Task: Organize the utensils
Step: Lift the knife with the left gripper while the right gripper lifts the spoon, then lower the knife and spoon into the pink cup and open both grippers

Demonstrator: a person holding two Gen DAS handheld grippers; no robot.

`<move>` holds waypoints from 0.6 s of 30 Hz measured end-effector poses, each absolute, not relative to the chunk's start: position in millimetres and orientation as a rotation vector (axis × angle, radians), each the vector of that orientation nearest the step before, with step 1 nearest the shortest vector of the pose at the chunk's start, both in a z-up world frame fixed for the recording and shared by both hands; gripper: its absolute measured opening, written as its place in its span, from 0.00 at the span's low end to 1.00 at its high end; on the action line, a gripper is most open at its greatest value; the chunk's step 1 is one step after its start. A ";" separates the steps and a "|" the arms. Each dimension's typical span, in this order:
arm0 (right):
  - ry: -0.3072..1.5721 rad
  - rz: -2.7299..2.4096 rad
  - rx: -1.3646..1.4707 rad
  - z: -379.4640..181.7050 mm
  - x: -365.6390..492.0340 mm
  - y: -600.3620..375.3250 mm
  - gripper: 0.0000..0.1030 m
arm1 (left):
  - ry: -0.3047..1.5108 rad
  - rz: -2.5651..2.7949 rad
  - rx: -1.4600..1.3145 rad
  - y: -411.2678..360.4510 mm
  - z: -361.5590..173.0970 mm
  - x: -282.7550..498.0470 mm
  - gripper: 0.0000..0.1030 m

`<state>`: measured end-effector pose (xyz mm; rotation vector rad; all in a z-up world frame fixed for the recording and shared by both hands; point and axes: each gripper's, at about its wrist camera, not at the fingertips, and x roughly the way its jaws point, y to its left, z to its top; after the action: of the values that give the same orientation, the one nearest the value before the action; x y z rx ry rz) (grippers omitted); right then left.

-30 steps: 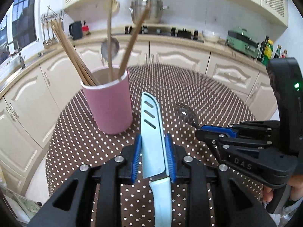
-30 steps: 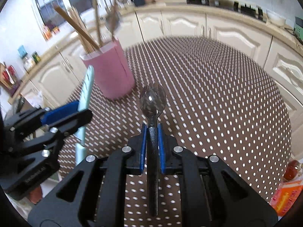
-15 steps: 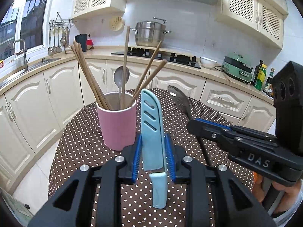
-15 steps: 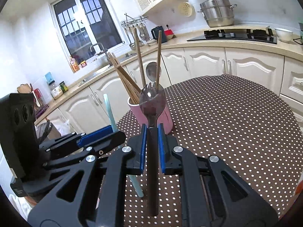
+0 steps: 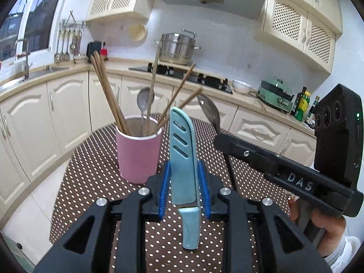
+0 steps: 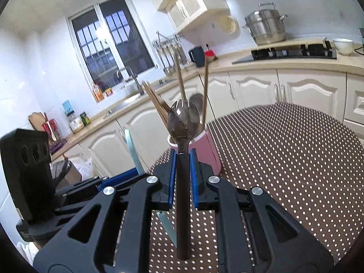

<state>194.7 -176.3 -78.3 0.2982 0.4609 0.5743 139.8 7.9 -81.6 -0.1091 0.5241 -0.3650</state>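
Note:
A pink cup [image 5: 138, 154] stands on the dotted table [image 5: 95, 173] and holds several wooden chopsticks [image 5: 107, 95] and a metal spoon [image 5: 145, 97]. My left gripper [image 5: 183, 182] is shut on a light blue knife [image 5: 183, 159], blade up, just right of the cup and nearer me. My right gripper [image 6: 183, 170] is shut on a dark spork [image 6: 183, 122], held upright with its head in front of the cup [image 6: 209, 150]. The right gripper also shows in the left wrist view [image 5: 261, 157], and the knife in the right wrist view [image 6: 132, 152].
Cream kitchen cabinets and a counter [image 5: 68, 72] curve behind the table. A steel pot [image 5: 177, 49] sits on the stove, a sink [image 5: 25, 68] is at the left, and bottles [image 5: 302, 104] stand at the right. The table's brown dotted cloth [image 6: 295, 159] stretches to the right.
Both grippers have tilted up from looking down at the table to looking level across the kitchen. The knife and spork now stand upright and sit higher beside the cup.

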 end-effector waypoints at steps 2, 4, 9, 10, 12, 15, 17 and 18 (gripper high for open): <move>0.421 0.585 0.323 -70.9 189.6 -177.6 0.12 | 0.499 -0.368 -0.125 12.0 -76.8 135.7 0.23; 0.369 0.594 0.354 -61.8 184.4 -178.3 0.12 | 0.473 -0.374 -0.139 16.6 -72.4 132.2 0.23; 0.258 0.608 0.368 -45.0 175.6 -172.2 0.12 | 0.382 -0.381 -0.158 29.6 -55.4 123.5 0.23; 0.245 0.612 0.367 -42.5 176.4 -168.4 0.12 | 0.375 -0.380 -0.159 31.4 -51.7 124.1 0.23; 0.239 0.622 0.362 -39.4 180.7 -161.0 0.12 | 0.359 -0.372 -0.159 34.9 -45.3 128.1 0.23; 0.238 0.641 0.328 -34.4 193.0 -146.8 0.12 | 0.329 -0.360 -0.159 40.1 -34.8 135.2 0.23; 0.235 0.649 0.321 -33.0 203.8 -139.0 0.12 | 0.308 -0.349 -0.159 44.8 -28.2 142.8 0.23; 0.235 0.650 0.317 -33.1 209.8 -135.5 0.12 | 0.300 -0.341 -0.157 46.2 -25.2 146.1 0.23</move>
<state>209.8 -135.5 -33.1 0.3170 0.2345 0.6495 146.1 46.2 -25.2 -0.1574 0.2998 -0.3409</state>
